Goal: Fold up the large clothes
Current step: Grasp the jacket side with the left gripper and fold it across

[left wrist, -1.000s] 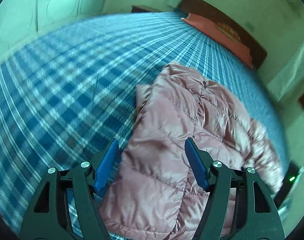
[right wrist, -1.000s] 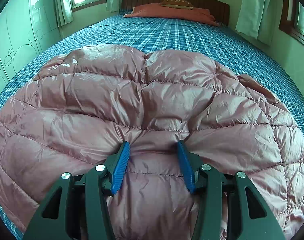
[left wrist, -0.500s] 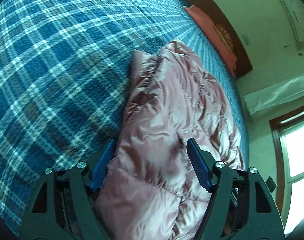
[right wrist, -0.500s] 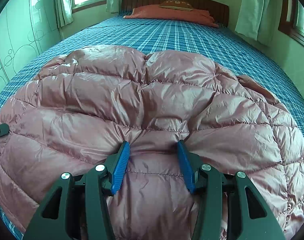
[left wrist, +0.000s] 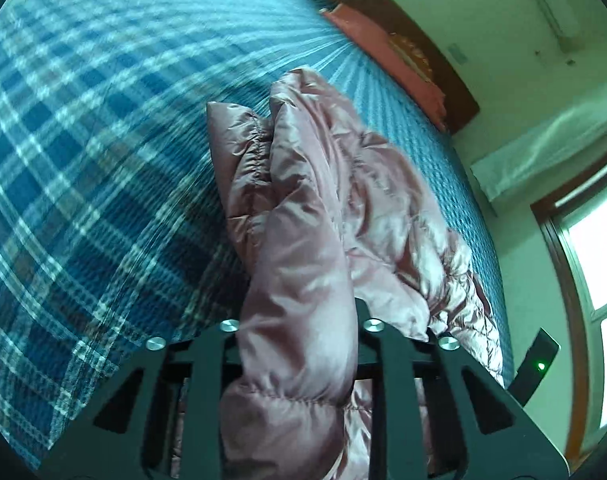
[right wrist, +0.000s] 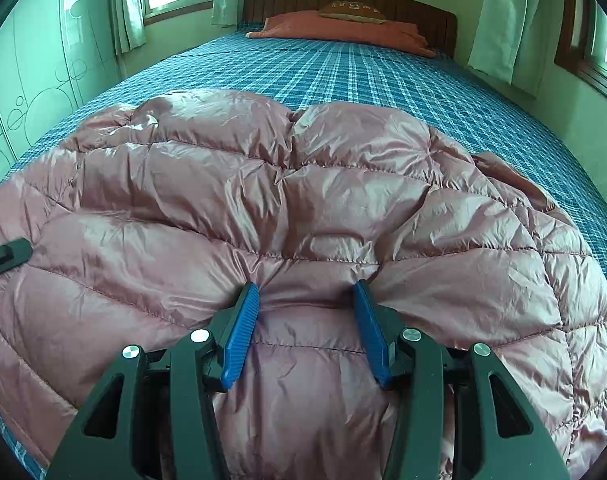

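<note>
A pink quilted down jacket lies spread on the blue plaid bed. My right gripper is open, its blue fingers pressed onto the jacket with a ridge of fabric between them. In the left wrist view the jacket runs away from me along the bed. My left gripper has a thick fold of the jacket's edge filling the gap between its fingers, which the fabric hides. A black part of the left gripper shows at the jacket's left edge.
An orange pillow and a wooden headboard stand at the far end of the bed. Curtains and windows line the walls on both sides. A wardrobe stands left.
My left gripper has moved onto the jacket's edge and its fingers have narrowed around a fold that now covers them. The right gripper has not moved.
</note>
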`<state>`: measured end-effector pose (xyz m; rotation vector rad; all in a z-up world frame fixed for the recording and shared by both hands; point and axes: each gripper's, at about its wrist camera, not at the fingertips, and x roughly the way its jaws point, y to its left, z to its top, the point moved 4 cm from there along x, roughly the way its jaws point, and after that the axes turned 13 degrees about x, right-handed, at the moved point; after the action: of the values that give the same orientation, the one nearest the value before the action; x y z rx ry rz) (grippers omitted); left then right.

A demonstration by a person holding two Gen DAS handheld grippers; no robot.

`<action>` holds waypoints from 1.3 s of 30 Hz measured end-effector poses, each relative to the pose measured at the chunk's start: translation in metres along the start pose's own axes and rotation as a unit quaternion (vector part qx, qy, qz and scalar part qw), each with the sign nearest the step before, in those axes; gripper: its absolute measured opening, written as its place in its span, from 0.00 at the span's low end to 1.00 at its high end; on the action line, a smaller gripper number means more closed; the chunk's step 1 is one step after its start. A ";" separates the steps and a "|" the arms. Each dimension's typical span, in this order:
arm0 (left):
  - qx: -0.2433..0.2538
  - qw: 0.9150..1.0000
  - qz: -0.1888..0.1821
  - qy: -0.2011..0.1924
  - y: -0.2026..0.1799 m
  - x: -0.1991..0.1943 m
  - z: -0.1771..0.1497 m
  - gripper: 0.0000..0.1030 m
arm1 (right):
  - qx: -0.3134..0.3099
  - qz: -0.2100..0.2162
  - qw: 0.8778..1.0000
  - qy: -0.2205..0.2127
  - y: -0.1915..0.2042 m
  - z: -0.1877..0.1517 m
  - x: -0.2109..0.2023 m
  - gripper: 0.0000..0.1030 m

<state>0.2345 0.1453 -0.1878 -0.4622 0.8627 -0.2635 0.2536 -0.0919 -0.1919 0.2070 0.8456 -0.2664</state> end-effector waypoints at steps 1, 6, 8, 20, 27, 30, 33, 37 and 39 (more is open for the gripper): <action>0.003 1.000 -0.003 -0.005 -0.004 -0.003 0.002 0.19 | 0.000 -0.001 1.000 0.000 0.000 0.000 0.000 0.48; 0.026 0.999 -0.011 -0.028 -0.027 -0.020 0.012 0.18 | 0.000 -0.002 1.000 0.000 0.002 -0.001 0.000 0.48; 0.037 0.999 -0.014 -0.034 -0.038 -0.025 0.016 0.18 | 0.000 -0.001 1.000 0.000 0.002 -0.001 -0.002 0.48; 0.161 0.984 -0.055 -0.055 -0.170 -0.054 0.033 0.17 | 0.069 -0.004 0.997 -0.028 -0.096 0.015 -0.064 0.48; 0.238 0.969 -0.061 -0.024 -0.262 -0.019 0.008 0.17 | 0.104 -0.042 0.993 -0.033 -0.173 0.004 -0.084 0.48; 0.265 0.963 -0.053 -0.004 -0.291 0.006 -0.009 0.17 | 0.120 -0.057 0.991 -0.032 -0.204 -0.001 -0.090 0.48; 0.281 0.958 -0.047 0.026 -0.313 0.038 -0.032 0.17 | 0.139 -0.071 0.987 -0.027 -0.234 -0.007 -0.093 0.48; 0.298 0.952 -0.035 0.061 -0.331 0.076 -0.063 0.17 | 0.158 -0.084 0.984 -0.020 -0.267 -0.013 -0.091 0.48; 0.306 0.949 -0.024 0.077 -0.335 0.096 -0.079 0.17 | 0.168 -0.088 0.982 -0.014 -0.278 -0.017 -0.089 0.48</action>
<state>0.2206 -0.2070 -0.1312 0.1200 0.8704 -0.5962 0.0985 -0.3375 -0.1561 0.4441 0.7887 -0.5789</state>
